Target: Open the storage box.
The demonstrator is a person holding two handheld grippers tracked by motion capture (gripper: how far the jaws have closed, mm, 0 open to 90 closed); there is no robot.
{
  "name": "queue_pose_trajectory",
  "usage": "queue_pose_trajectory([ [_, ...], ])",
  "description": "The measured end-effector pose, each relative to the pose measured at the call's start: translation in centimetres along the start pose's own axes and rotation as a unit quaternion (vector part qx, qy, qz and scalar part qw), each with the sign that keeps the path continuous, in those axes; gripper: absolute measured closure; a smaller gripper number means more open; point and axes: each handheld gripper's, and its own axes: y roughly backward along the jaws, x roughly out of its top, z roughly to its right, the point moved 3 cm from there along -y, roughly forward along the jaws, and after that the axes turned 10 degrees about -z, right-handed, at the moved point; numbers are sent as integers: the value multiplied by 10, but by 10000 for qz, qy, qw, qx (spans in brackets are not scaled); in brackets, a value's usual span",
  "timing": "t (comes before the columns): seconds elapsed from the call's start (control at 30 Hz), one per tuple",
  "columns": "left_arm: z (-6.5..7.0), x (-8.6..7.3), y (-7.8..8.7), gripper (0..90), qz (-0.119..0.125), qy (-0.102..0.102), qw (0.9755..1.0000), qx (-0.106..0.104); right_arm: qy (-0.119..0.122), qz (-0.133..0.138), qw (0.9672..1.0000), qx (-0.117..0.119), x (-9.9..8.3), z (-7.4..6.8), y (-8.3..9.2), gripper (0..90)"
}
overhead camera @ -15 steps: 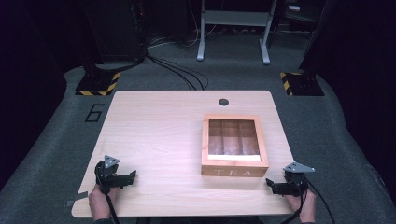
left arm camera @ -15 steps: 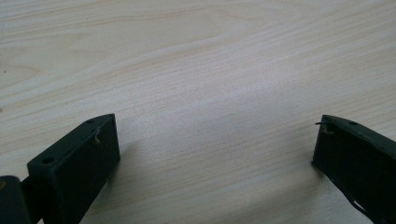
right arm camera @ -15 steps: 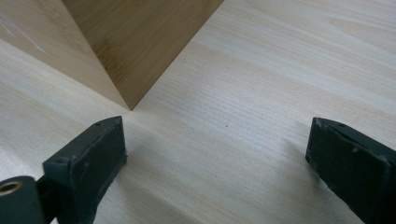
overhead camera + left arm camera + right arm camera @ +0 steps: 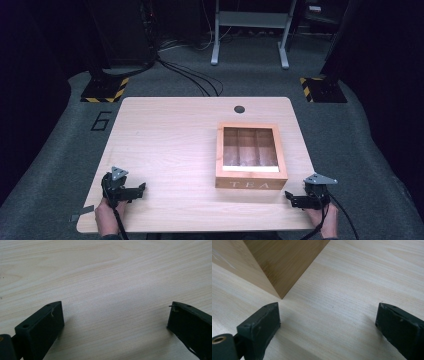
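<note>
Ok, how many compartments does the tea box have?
3, side by side under the glass lid of the tea box: left, middle and right. Glare covers their near ends, so I cannot tell what is inside.

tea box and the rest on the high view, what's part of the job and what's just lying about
In the job:
tea box, lid shut
left tongs, open
right tongs, open, nearest the box

Lying about:
table's cable hole
hazard-striped stand feet on the floor
grey frame legs
</note>
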Motion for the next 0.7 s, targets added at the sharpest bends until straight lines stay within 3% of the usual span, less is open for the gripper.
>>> queue_pose_trajectory([
  [0.13, 0, 0, 0, 4, -26, -5, 10000, 4, -52, 35, 9999, 142, 1, -1, 2, 54],
  [0.6, 0, 0, 0, 4, -25, -1, 10000, 1, 178, 356, 9990, 197, 25, -22, 29, 58],
  [0.7, 0, 0, 0, 4, -22, 5, 10000, 2, 219, 418, 9987, 216, 31, -25, 32, 96],
])
